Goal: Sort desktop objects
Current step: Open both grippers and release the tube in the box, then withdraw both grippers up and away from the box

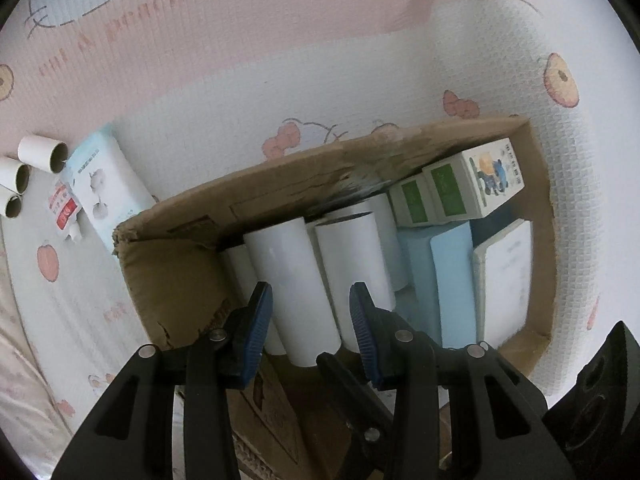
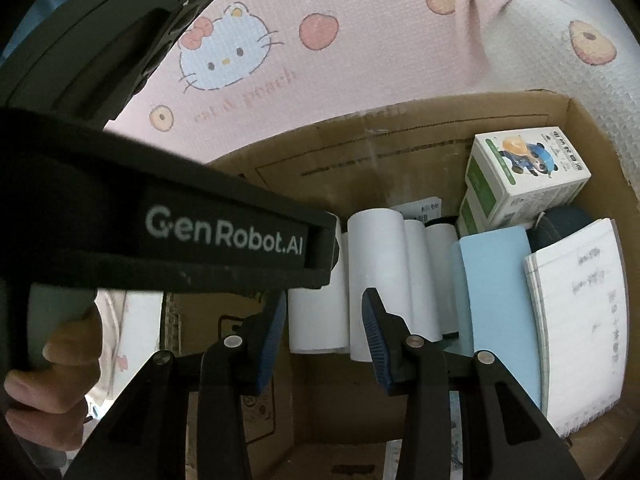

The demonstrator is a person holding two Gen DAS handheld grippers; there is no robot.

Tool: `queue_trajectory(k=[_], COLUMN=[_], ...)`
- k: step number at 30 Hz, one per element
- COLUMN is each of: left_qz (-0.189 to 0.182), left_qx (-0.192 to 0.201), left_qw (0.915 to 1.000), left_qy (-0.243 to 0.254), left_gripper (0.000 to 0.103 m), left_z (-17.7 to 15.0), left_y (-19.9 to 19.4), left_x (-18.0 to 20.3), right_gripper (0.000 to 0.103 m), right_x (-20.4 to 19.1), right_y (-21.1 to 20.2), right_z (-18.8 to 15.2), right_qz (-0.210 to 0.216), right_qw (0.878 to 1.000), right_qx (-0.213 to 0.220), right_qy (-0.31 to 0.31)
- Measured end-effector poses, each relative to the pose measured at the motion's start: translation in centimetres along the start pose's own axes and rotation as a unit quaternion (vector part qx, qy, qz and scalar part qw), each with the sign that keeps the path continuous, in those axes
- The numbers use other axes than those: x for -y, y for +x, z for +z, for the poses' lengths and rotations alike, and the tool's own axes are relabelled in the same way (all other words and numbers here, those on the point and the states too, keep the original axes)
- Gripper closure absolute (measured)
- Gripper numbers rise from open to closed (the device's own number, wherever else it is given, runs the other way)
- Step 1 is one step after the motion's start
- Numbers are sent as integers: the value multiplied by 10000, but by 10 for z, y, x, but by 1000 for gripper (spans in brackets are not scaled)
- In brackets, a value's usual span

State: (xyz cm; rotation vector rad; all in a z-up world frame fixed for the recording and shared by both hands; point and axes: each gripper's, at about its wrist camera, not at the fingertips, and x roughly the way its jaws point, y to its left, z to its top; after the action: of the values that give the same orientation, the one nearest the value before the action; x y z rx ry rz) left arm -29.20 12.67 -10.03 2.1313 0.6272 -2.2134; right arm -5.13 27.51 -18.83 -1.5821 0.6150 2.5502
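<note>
a home, likely a bedroom: beyond the fingers spreads a pink-and-white quilted bed cover [image 1: 240,60] printed with a cartoon cat [image 2: 224,60] and peaches, under a cardboard box [image 1: 280,184].

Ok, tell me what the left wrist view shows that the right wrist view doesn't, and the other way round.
Only the left wrist view: three small cardboard tubes and a flat white packet lying on the mat outside the box, and the left gripper around a white roll.
Only the right wrist view: a hand and the open right gripper.
Both: the cardboard box, white rolls, blue pads, cartoon carton, patterned mat.
</note>
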Motion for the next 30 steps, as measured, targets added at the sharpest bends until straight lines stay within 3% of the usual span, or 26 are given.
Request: queue_trajectory(k=[1, 4, 8, 12, 18, 20, 25, 30], left_qz=[-15, -75, -211, -128, -352, -336, -568, -634], left_qx=[12, 183, 277, 518, 691, 810, 1048, 1232], left_qw=[10000, 9994, 9973, 9932, 9869, 9841, 9770, 9735], left_qy=[36, 288, 651, 1037, 1413, 1548, 1769, 1821], left_gripper=[61, 77, 84, 84, 84, 83, 83, 83], left_z=[0, -4, -10, -16, -21, -23, -25, -21], left_y=[-1, -4, -5, -9, -12, -16, -26, -28], left_x=[0, 1, 1, 6, 16, 16, 10, 5], right_gripper=[67, 67, 67, 67, 67, 76, 77, 77], right_x=[0, 1, 10, 27, 24, 25, 25, 28], right_y=[-1, -4, -11, -12, 1, 0, 17, 22], right_z=[0, 1, 1, -4, 6, -4, 0, 8], right_qz=[17, -9, -225, -420, -351, -356, -421, -328], right_qw=[10000, 10000, 9995, 9967, 9976, 9978, 9969, 9978], right_qx=[7, 32, 36, -142, -249, -333, -512, -419], right_qy=[-7, 7, 200, 680, 542, 455, 413, 405])
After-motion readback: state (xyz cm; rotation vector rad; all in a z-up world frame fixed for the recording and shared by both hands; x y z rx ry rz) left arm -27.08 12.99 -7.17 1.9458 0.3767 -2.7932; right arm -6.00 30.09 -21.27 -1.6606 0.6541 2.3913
